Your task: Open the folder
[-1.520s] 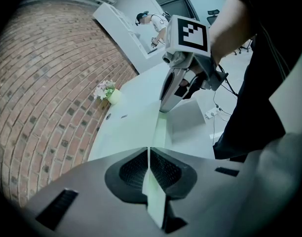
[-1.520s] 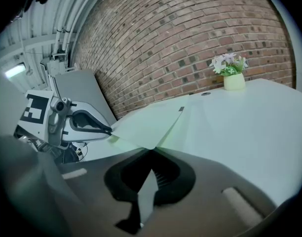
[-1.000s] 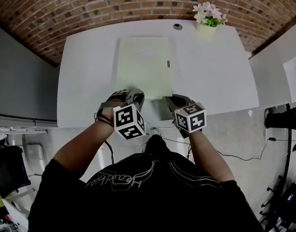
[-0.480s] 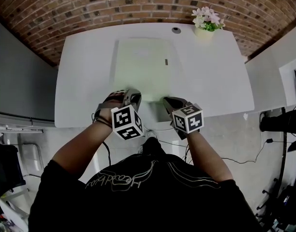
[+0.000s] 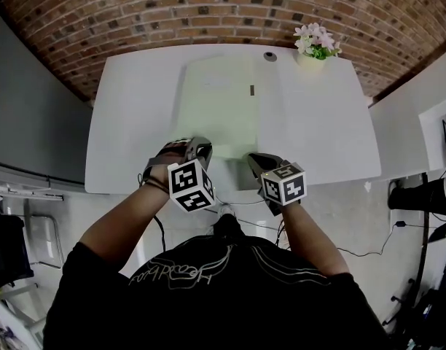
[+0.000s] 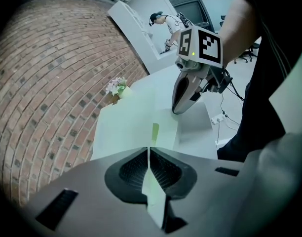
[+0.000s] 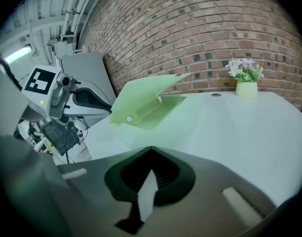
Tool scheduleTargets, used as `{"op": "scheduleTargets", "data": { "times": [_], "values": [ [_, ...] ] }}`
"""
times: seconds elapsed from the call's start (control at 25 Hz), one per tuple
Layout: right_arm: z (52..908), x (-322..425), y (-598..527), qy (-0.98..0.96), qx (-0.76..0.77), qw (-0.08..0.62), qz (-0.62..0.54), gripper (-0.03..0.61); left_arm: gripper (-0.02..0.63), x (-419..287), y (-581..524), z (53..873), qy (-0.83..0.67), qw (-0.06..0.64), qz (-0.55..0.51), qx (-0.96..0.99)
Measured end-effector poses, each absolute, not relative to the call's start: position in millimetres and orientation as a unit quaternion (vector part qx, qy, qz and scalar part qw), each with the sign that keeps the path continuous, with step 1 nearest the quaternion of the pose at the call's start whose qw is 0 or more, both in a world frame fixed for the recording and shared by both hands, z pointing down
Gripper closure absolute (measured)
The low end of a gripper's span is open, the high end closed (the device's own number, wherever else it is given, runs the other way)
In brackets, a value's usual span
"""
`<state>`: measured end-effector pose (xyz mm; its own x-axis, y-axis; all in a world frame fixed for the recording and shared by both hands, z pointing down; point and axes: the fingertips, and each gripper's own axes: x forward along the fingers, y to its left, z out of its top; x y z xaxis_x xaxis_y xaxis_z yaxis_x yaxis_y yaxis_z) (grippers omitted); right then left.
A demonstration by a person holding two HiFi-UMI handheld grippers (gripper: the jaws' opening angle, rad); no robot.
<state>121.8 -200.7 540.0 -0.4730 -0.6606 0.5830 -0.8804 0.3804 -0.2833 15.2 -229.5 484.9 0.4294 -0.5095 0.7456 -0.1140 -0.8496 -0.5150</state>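
A pale green folder (image 5: 219,100) lies on the white table (image 5: 135,122). My left gripper (image 5: 201,149) is at its near left corner, shut on the thin edge of the cover (image 6: 152,132). In the right gripper view the cover (image 7: 141,105) stands lifted at a slant off the table, with the left gripper (image 7: 107,107) at its low corner. My right gripper (image 5: 253,159) is shut, its tip (image 6: 176,110) down on the table by the folder's near right corner. Whether it pinches a sheet I cannot tell.
A small pot of pink and white flowers (image 5: 315,39) stands at the table's far right by the brick wall. A round cable hole (image 5: 270,56) sits beside it. The table's near edge runs just under both grippers. Cables lie on the floor below.
The head view has shifted a little. Both grippers stay at the folder's near edge, with no visible move of either.
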Motion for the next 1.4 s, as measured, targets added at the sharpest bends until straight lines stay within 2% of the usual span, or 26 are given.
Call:
{"op": "scheduleTargets", "data": {
  "times": [0.28, 0.68, 1.2, 1.4],
  "values": [
    [540.3, 125.4, -199.8, -0.804, 0.478, 0.194, 0.296, 0.578, 0.597, 12.9, -233.3, 475.3, 0.216, 0.222, -0.491, -0.814],
    [543.1, 125.3, -202.5, -0.804, 0.469, 0.205, 0.304, 0.578, 0.597, -10.3, -243.6, 458.9, 0.291, 0.176, -0.466, -0.817],
    [543.5, 126.8, -203.8, -0.799, 0.463, 0.205, 0.325, 0.578, 0.597, -38.6, -254.3, 440.0, 0.367, 0.023, -0.404, -0.838],
    [542.0, 130.3, -202.3, -0.796, 0.467, 0.204, 0.327, 0.578, 0.597, -50.8, -256.7, 435.9, 0.398, 0.020, -0.386, -0.832]
  ]
}}
